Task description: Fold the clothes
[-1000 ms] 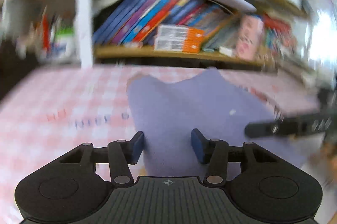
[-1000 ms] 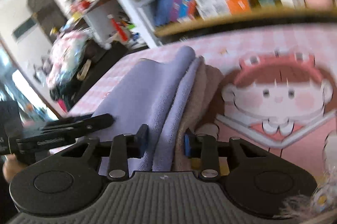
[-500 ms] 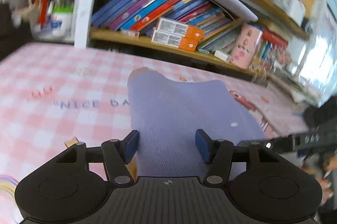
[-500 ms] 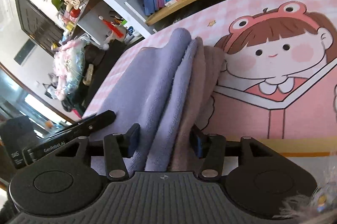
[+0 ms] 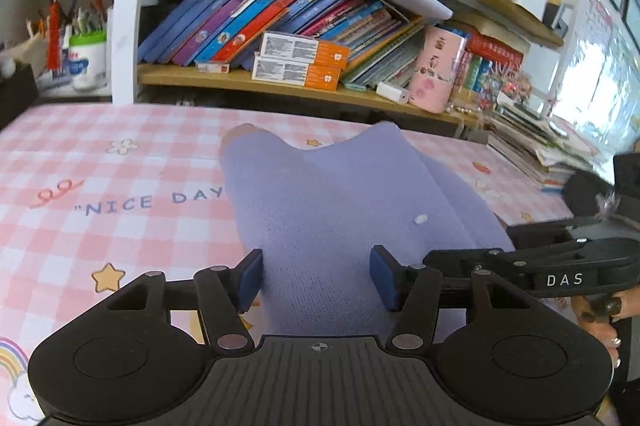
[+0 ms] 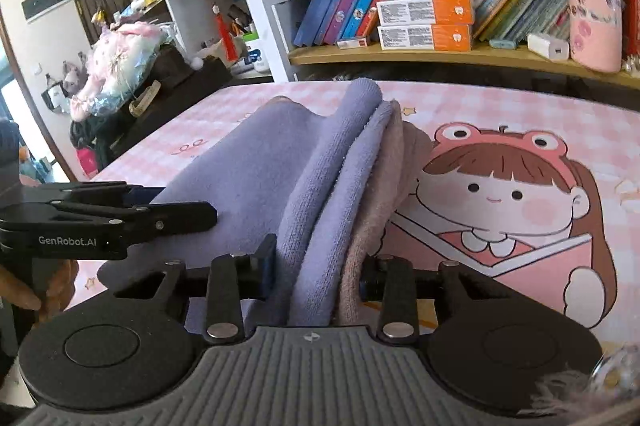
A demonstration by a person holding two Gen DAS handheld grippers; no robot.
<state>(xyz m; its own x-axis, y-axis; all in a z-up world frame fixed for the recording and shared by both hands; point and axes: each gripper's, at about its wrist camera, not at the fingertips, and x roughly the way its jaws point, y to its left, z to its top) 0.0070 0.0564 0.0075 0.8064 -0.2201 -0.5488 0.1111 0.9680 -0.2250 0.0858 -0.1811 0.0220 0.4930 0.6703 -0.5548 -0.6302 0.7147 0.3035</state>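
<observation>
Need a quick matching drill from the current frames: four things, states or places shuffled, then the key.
Things:
1. left gripper
2. right gripper
3. purple cloth
4. orange boxes

States or places:
A. stacked on the wooden shelf
B. fingers apart, one on each side of a flat layer
C. lying folded on the pink checked table cover
D. fingers around a thick bunch of folded layers

Pairs: 1-B, 2-D, 3-C, 4-A

your left gripper point(image 5: 316, 280) is black with blue pads point(image 5: 251, 278), silver screws; your right gripper point(image 6: 316, 274) matches.
</observation>
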